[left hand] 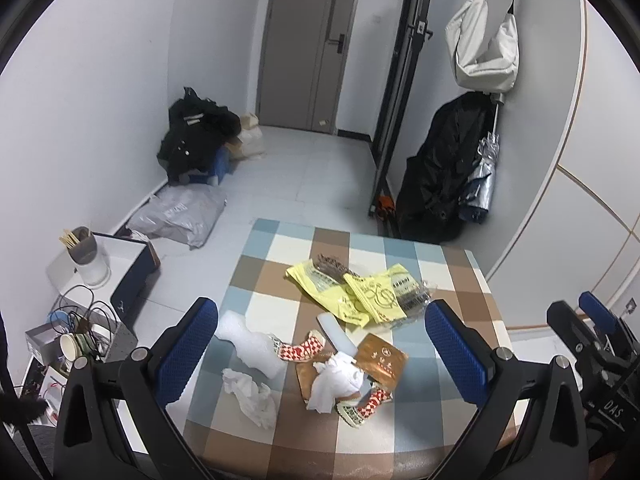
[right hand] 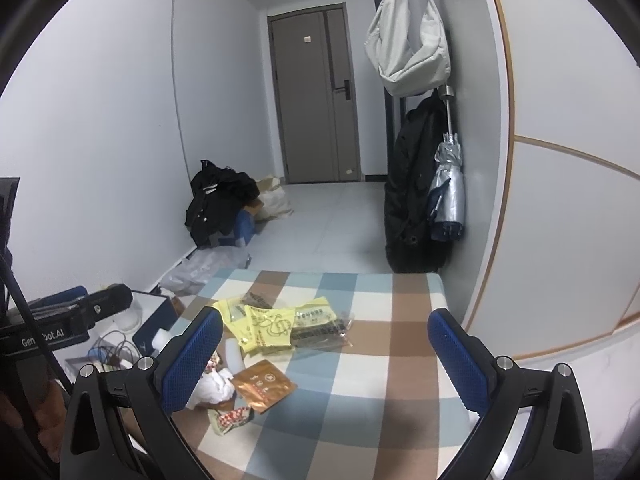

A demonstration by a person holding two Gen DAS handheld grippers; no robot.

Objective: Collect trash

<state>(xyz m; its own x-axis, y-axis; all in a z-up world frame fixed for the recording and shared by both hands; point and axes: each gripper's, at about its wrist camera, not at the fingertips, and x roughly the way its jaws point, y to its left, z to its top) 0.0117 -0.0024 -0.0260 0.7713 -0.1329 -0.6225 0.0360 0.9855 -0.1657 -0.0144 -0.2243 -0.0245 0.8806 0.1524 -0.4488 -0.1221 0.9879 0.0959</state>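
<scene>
The trash lies in a cluster on the checked table point(left hand: 460, 276): yellow bags point(left hand: 352, 292), a brown pouch point(left hand: 380, 360), crumpled tissue point(left hand: 250, 394) and red-checked wrappers point(left hand: 298, 350). The left gripper point(left hand: 322, 354) hovers above the cluster, fingers point(left hand: 188, 344) spread, holding nothing. The right gripper point(right hand: 326, 364) hovers alongside, fingers point(right hand: 460, 360) likewise spread and empty.

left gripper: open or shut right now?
Open. In the left wrist view the left gripper has its blue pads spread wide apart above the checked table, with nothing held between them.
</scene>
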